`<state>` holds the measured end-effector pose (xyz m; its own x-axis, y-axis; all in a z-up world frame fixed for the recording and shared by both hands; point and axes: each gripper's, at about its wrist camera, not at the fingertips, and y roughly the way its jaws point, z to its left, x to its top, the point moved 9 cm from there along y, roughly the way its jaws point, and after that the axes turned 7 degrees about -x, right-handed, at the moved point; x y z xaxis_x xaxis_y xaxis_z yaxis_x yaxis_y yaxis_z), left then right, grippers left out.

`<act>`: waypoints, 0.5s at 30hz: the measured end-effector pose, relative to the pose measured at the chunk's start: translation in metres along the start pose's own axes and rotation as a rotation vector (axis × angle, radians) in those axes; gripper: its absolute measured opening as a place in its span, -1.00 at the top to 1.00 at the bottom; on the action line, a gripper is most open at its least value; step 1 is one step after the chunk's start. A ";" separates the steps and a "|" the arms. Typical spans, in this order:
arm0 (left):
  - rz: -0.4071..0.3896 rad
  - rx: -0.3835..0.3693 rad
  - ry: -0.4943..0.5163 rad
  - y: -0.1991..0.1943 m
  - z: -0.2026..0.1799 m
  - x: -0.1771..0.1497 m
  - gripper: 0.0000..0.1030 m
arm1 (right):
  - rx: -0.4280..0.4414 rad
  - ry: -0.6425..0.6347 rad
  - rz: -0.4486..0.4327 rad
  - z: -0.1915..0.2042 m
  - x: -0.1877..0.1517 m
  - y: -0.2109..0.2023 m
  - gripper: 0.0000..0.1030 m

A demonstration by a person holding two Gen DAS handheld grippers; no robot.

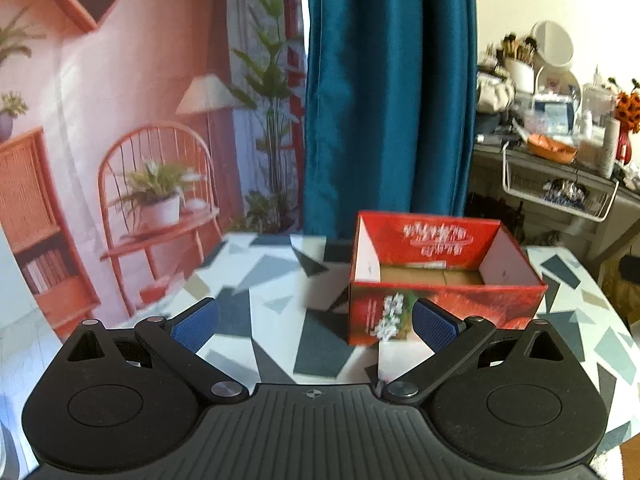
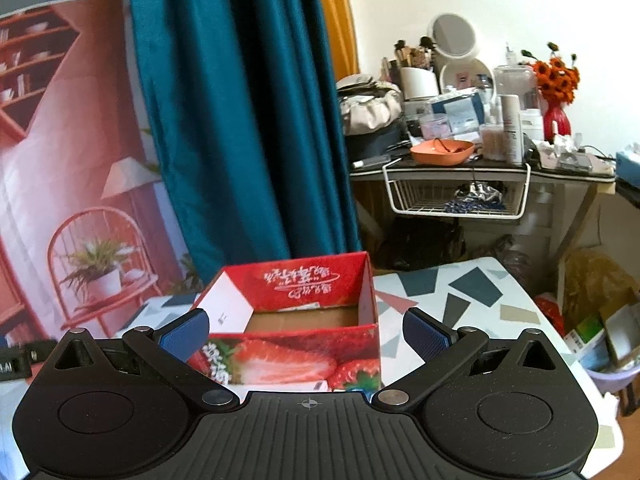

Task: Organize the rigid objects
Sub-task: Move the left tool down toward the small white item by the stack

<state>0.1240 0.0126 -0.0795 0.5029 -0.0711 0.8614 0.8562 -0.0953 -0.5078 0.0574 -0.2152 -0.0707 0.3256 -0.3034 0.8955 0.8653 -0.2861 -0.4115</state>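
Note:
A red open-topped cardboard box (image 1: 444, 276) printed with strawberries stands on the patterned table (image 1: 280, 300); only its brown cardboard floor shows inside. In the left wrist view my left gripper (image 1: 316, 326) is open and empty, the box just ahead and to the right, overlapping its right fingertip. In the right wrist view the same box (image 2: 292, 328) sits straight ahead between the spread blue pads of my open, empty right gripper (image 2: 306, 334), a little beyond the fingertips.
A teal curtain (image 2: 240, 120) hangs behind the table. At the right stands a cluttered desk (image 2: 460, 164) with an orange bowl (image 2: 442, 151), a mirror, a wire basket and a red vase of flowers. A printed backdrop (image 1: 120, 140) fills the left.

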 end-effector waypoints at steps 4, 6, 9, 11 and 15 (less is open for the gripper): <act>0.060 -0.003 -0.014 0.029 0.005 -0.016 -1.00 | -0.016 0.019 -0.071 -0.009 -0.008 0.014 -0.99; 0.070 0.007 -0.001 0.041 0.007 -0.023 -1.00 | 0.007 0.001 -0.026 -0.007 -0.020 0.025 -0.99; 0.094 -0.003 -0.004 0.058 0.008 -0.035 -1.00 | 0.002 -0.013 0.056 -0.009 -0.039 0.047 -0.99; 0.129 -0.027 -0.015 0.071 0.007 -0.047 -1.00 | 0.003 -0.034 0.099 -0.007 -0.054 0.061 -0.99; 0.200 -0.072 -0.027 0.100 0.003 -0.068 -1.00 | -0.006 -0.075 0.159 -0.001 -0.087 0.085 -0.99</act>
<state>0.1759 0.0106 -0.1889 0.6658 -0.0693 0.7429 0.7288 -0.1529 -0.6674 0.1026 -0.2144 -0.1837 0.4858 -0.2763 0.8292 0.7986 -0.2452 -0.5496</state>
